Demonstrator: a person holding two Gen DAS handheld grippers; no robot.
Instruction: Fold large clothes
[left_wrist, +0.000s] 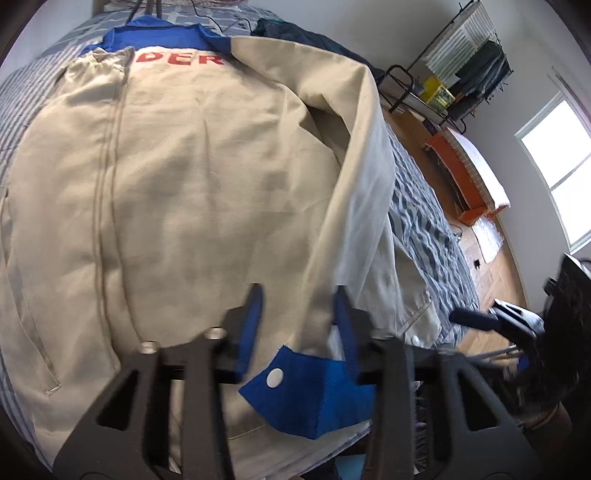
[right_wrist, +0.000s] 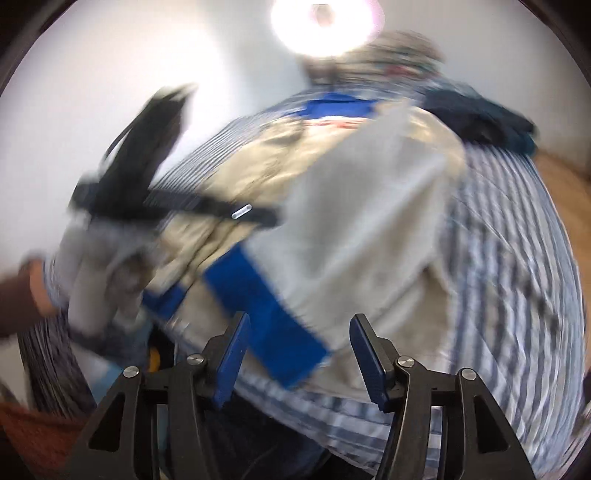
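Two claws were in view over one garment. A beige jacket (left_wrist: 184, 184) with a blue collar (left_wrist: 155, 35) and red lettering (left_wrist: 181, 59) lay spread flat on a bed (left_wrist: 424, 229) with a blue-and-white striped cover. Its right-hand sleeve (left_wrist: 354, 166) was folded inward and ran down the body towards the near edge of the bed, ending in a blue cuff (left_wrist: 310, 395) with a white snap (left_wrist: 275, 377).

Left claw (left_wrist: 300, 323): jaws apart, the lower sleeve just above the cuff between them. One pad was close against the fabric; the other showed a gap, so no firm grip was seen.

Right claw (right_wrist: 303, 350): jaws wide apart and holding nothing. It hung just above the blue cuff, near the bed's edge. That view was heavily motion-blurred. It also showed a grey-gloved hand (right_wrist: 99, 266) on the other tool, at the left.

A dark garment (left_wrist: 306, 33) lay at the far end of the bed, beyond the jacket's shoulder. A black wire rack (left_wrist: 461, 74) stood by the wall.
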